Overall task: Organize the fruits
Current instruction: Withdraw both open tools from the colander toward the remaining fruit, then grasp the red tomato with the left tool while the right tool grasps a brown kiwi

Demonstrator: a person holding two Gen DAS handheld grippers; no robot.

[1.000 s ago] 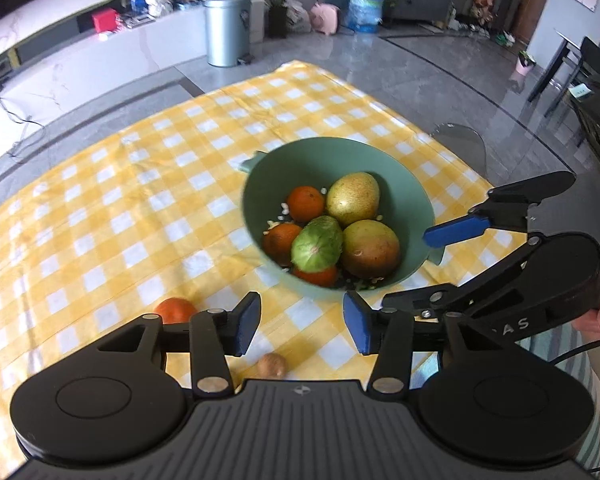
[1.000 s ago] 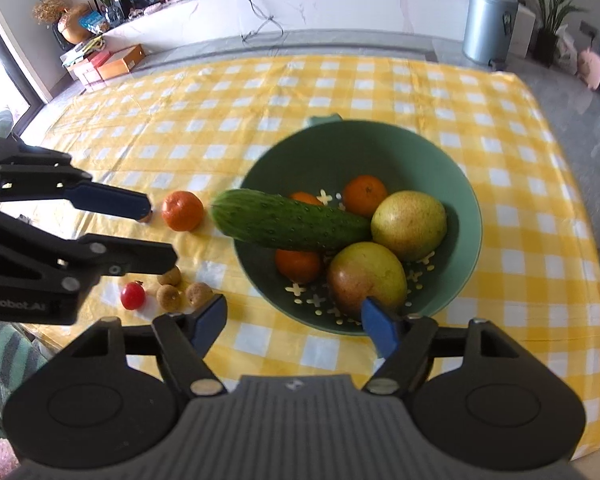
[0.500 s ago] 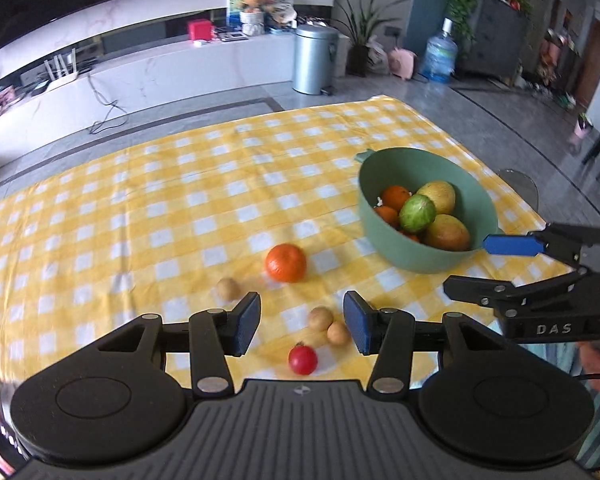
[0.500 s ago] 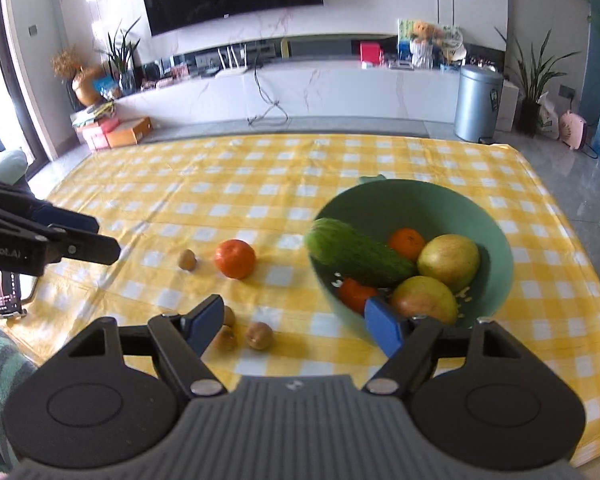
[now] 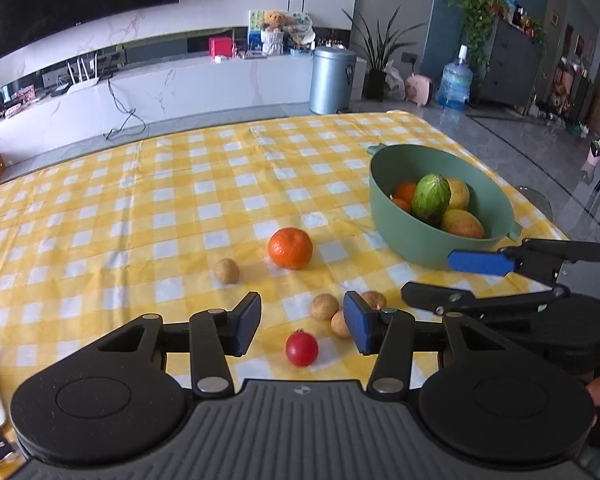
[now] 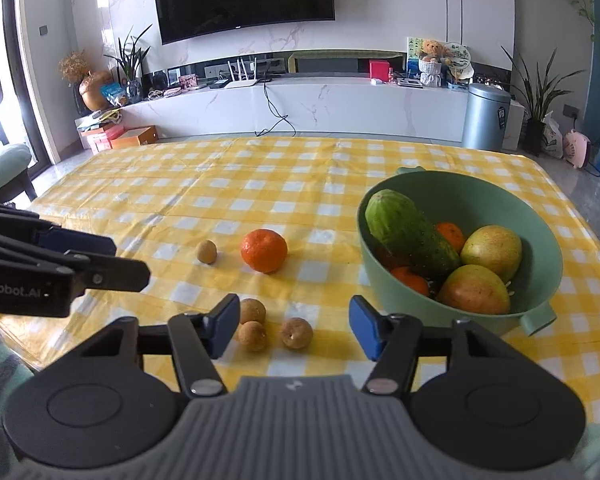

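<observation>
A green bowl (image 5: 384, 222) (image 6: 536, 200) on the yellow checked cloth holds a cucumber (image 5: 431, 198) (image 6: 410, 234), two mangoes and oranges. On the cloth left of it lie an orange (image 5: 290, 248) (image 6: 264, 250), several small brown fruits (image 5: 325, 306) (image 6: 296, 333) and a small red tomato (image 5: 301, 348). My left gripper (image 5: 300, 328) is open and empty, just above the tomato. My right gripper (image 6: 294, 326) is open and empty above the brown fruits; it also shows in the left wrist view (image 5: 476, 276).
The table's near edge runs just under both grippers. A lone brown fruit (image 5: 226, 270) (image 6: 207, 251) lies left of the orange. Behind the table stand a white TV counter (image 6: 300, 108) and a metal bin (image 5: 332, 80).
Both grippers have drawn back and levelled, away from over the bowl toward the table's near edge. The loose fruits now lie between the fingers. Both stay open and empty.
</observation>
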